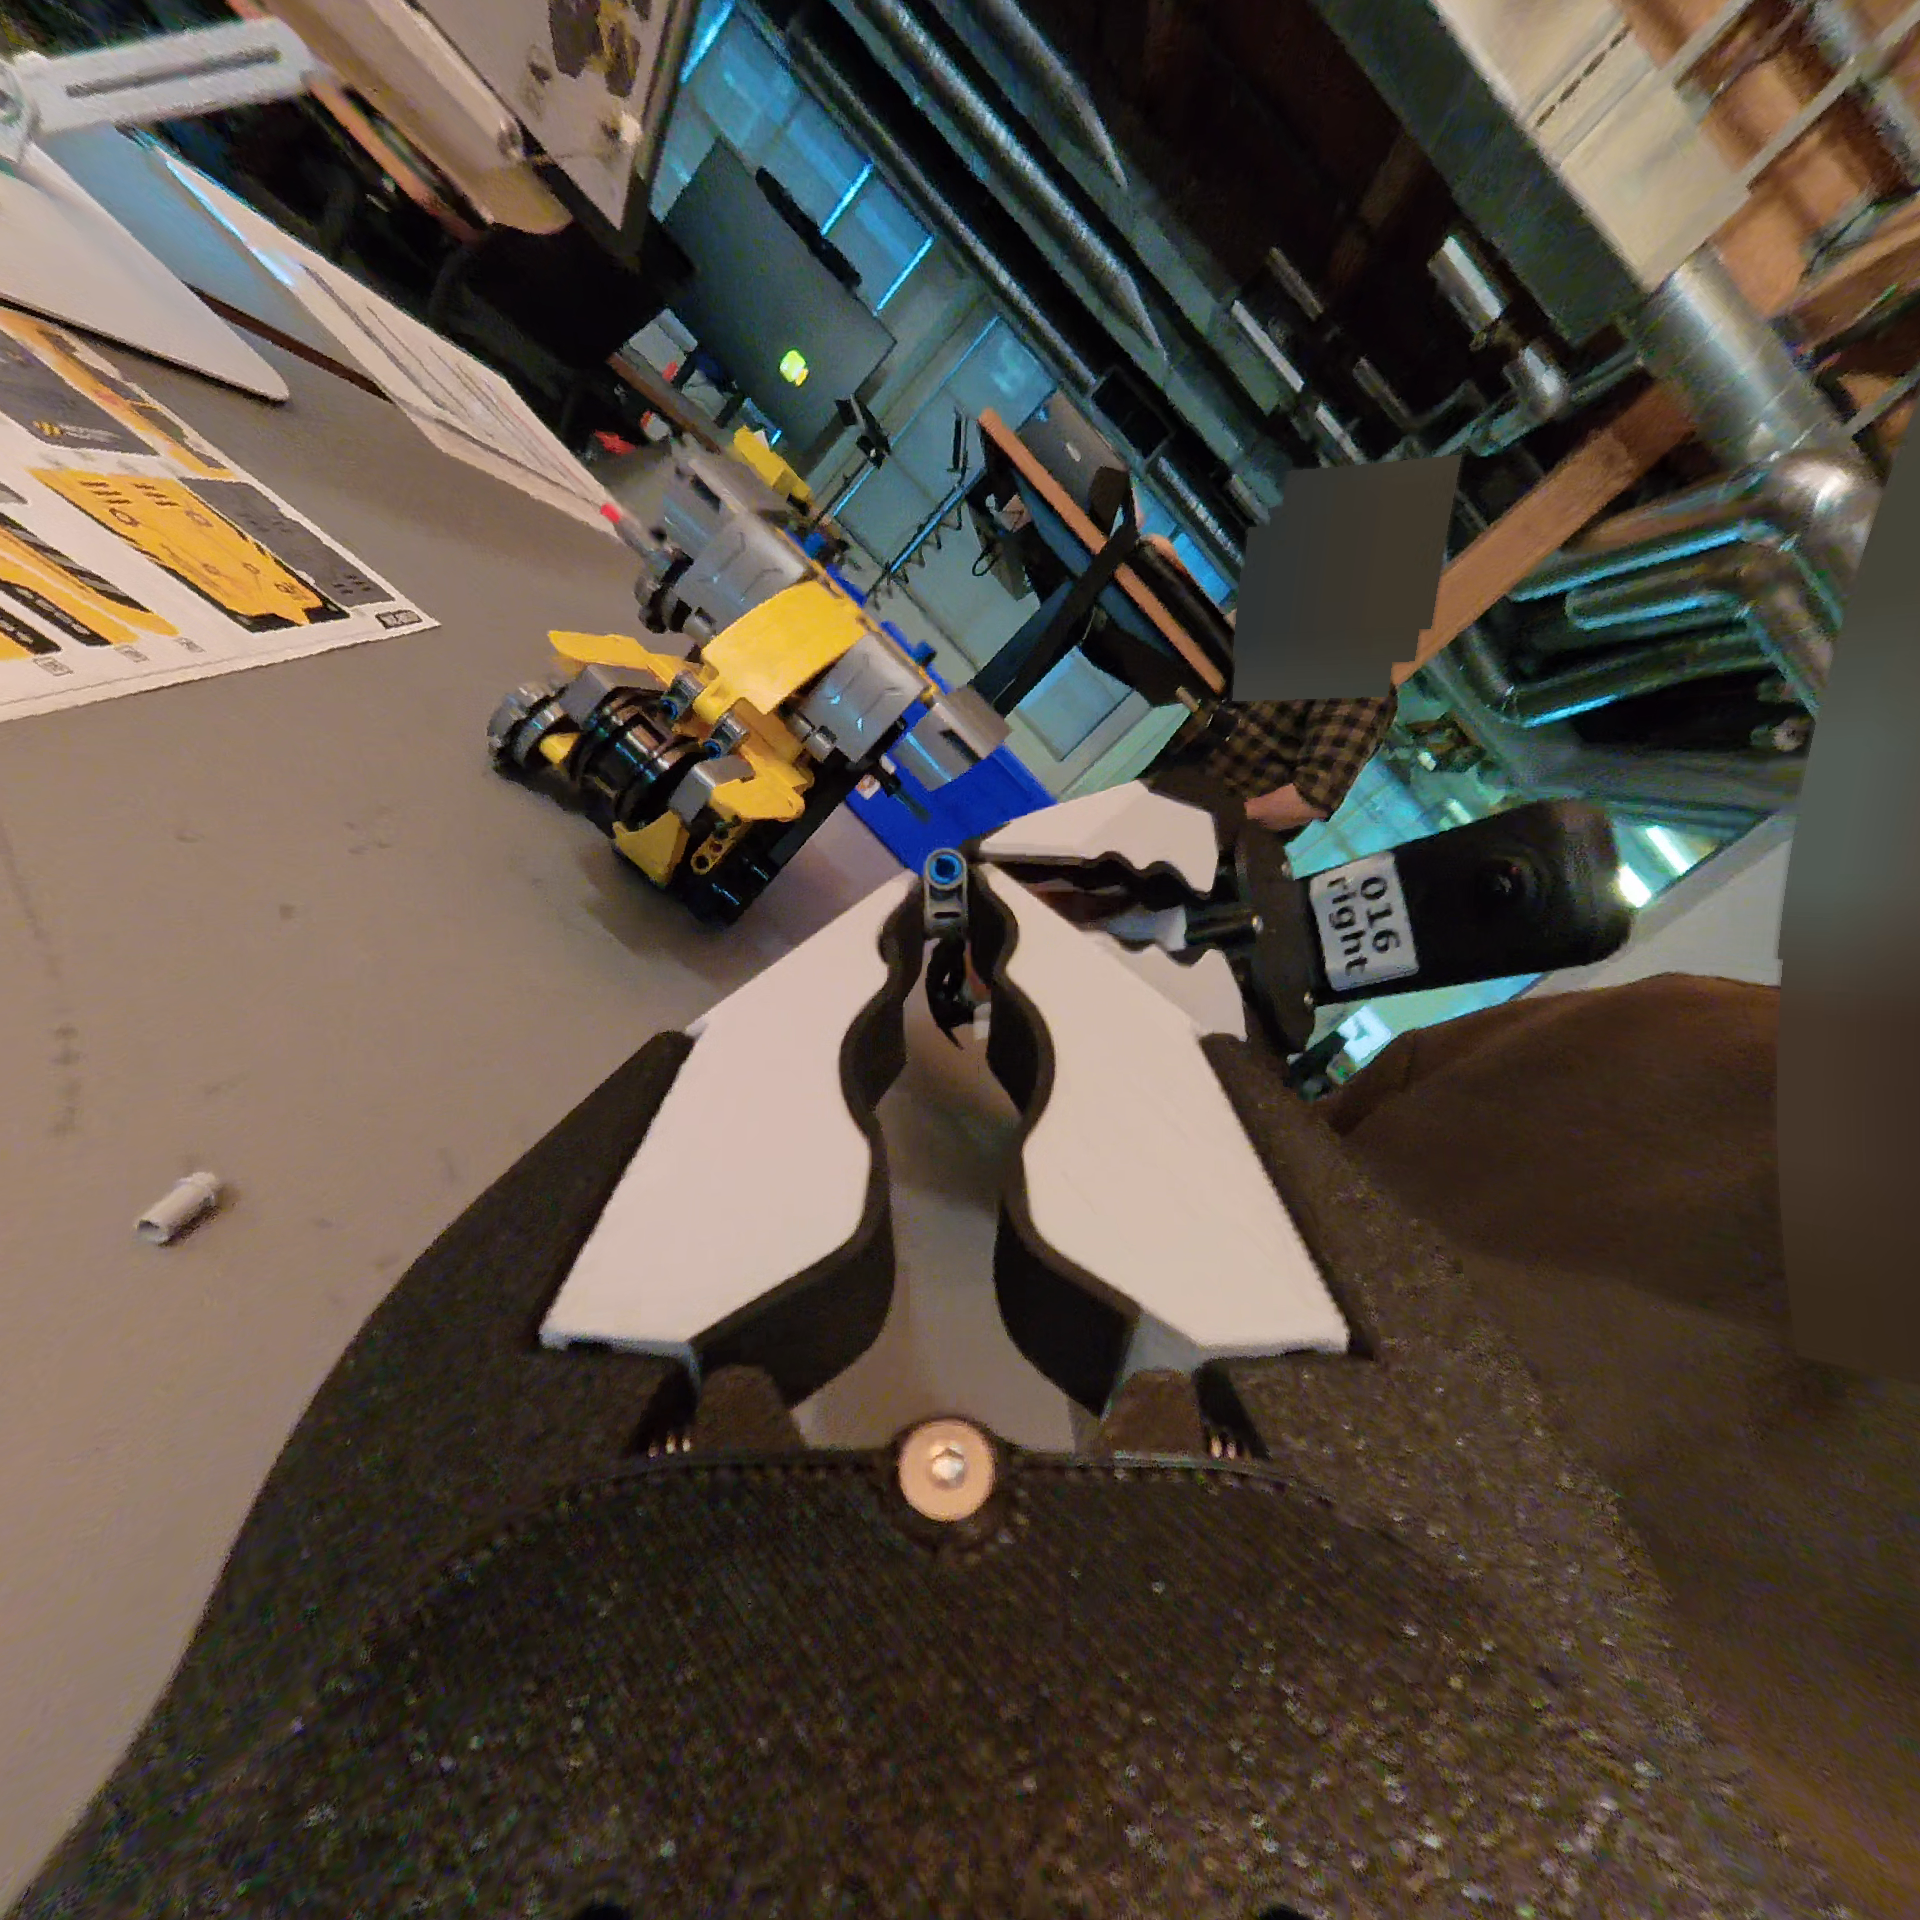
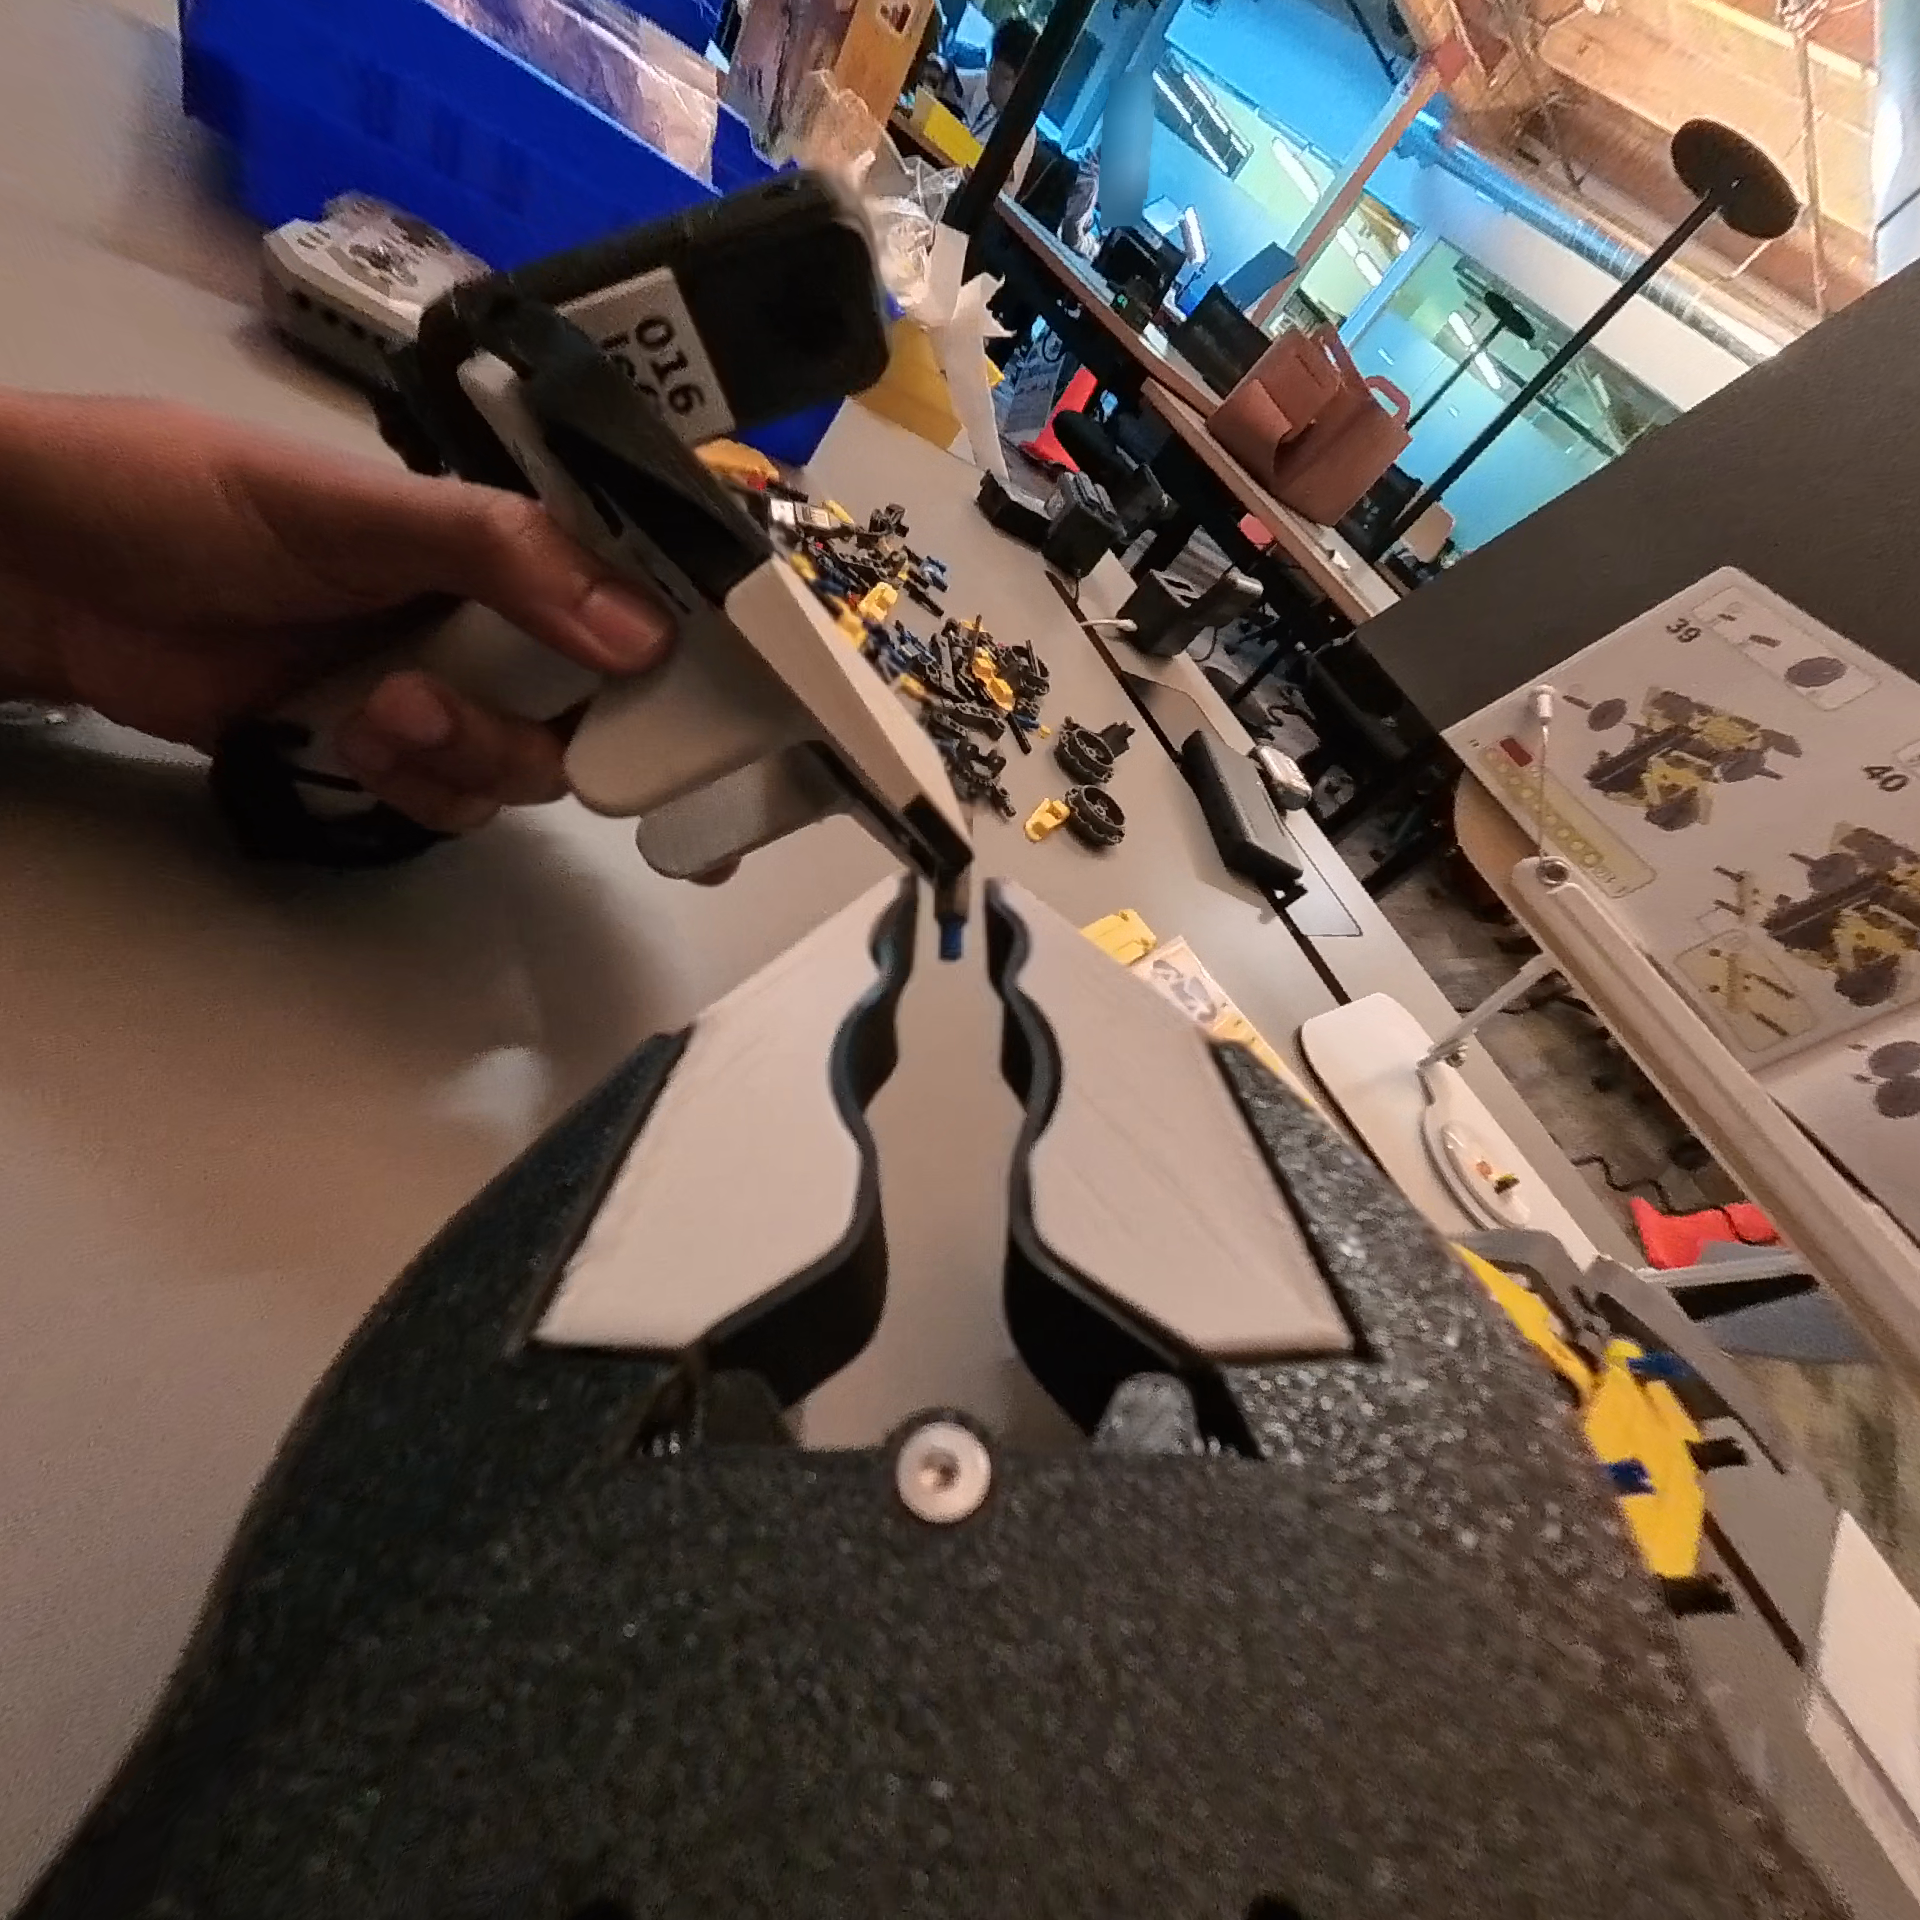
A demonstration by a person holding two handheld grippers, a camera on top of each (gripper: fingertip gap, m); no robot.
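Left gripper [image 1: 945, 883] clenched on small grey connector [image 1: 943, 902], near yellow toy vehicle [image 1: 707, 717]. Right gripper [image 2: 948, 894] nearly closed around blue pin [image 2: 949, 935] beside it. Might drop through misalignment.

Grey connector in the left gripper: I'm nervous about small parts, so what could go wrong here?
The grey connector is pinched only at the left gripper tips; it could slip out. The right gripper tips crowd its blue pin; a nudge could knock it loose.
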